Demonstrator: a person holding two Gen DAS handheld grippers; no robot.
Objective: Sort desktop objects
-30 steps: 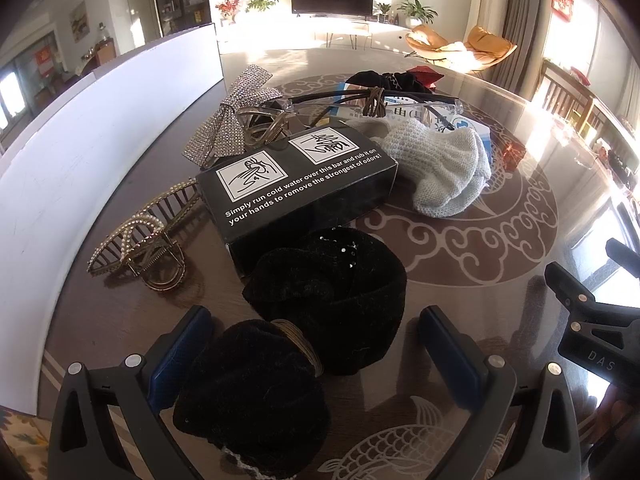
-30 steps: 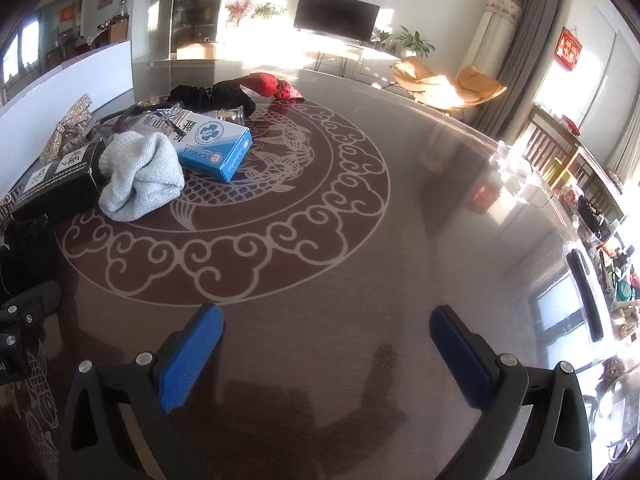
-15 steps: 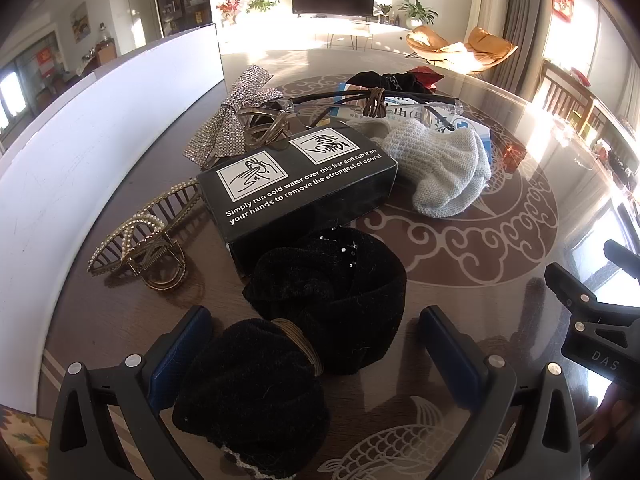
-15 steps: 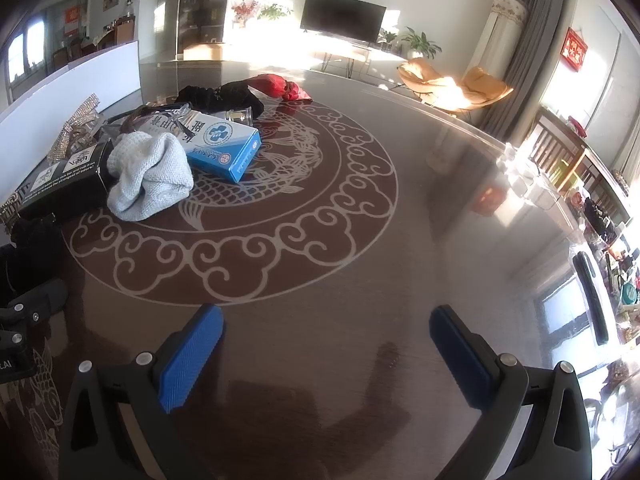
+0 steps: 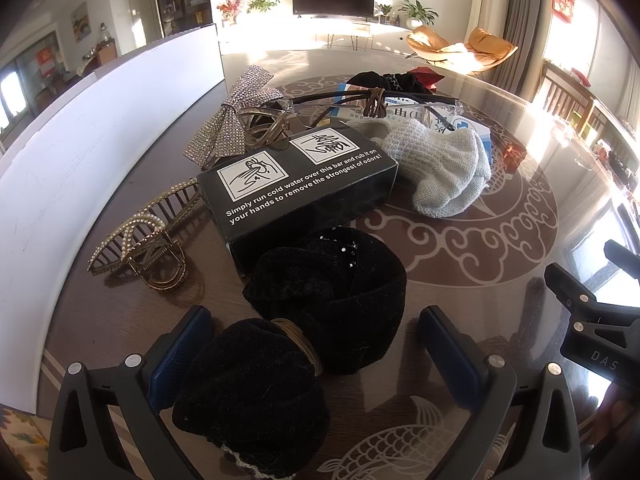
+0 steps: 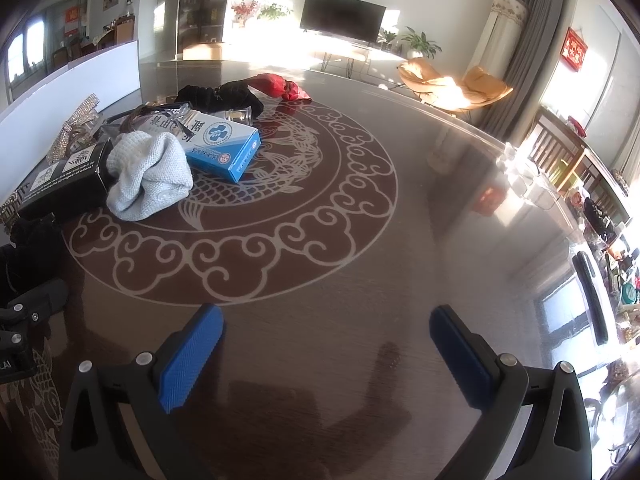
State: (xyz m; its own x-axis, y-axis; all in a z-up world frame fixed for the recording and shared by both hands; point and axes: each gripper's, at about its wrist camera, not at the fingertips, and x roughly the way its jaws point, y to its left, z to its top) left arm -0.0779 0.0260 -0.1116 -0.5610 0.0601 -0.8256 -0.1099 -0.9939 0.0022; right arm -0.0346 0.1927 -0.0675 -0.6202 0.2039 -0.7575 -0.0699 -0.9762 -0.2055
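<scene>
A black fuzzy cloth bundle (image 5: 312, 320) bound by a brown hair tie (image 5: 300, 340) lies between the wide-apart fingers of my left gripper (image 5: 316, 340), which is open around it. Behind it lies a black box (image 5: 296, 184) with white print, then a pale knitted cloth (image 5: 440, 168), glasses (image 5: 376, 100) and a blue-and-white box (image 6: 224, 144). A pearl hair claw (image 5: 140, 248) and a rhinestone bow (image 5: 232, 120) lie to the left. My right gripper (image 6: 324, 340) hangs open over bare table, to the right of the pile.
A white panel (image 5: 80, 160) stands along the table's left side. A red cloth (image 6: 280, 86) and a black cloth (image 6: 220, 96) lie at the pile's far end. The round patterned table (image 6: 400, 260) spreads right, with chairs (image 6: 560, 152) past its edge.
The right wrist view has drifted slightly, so the pile sits a little further right in it. The left gripper and the objects have not moved.
</scene>
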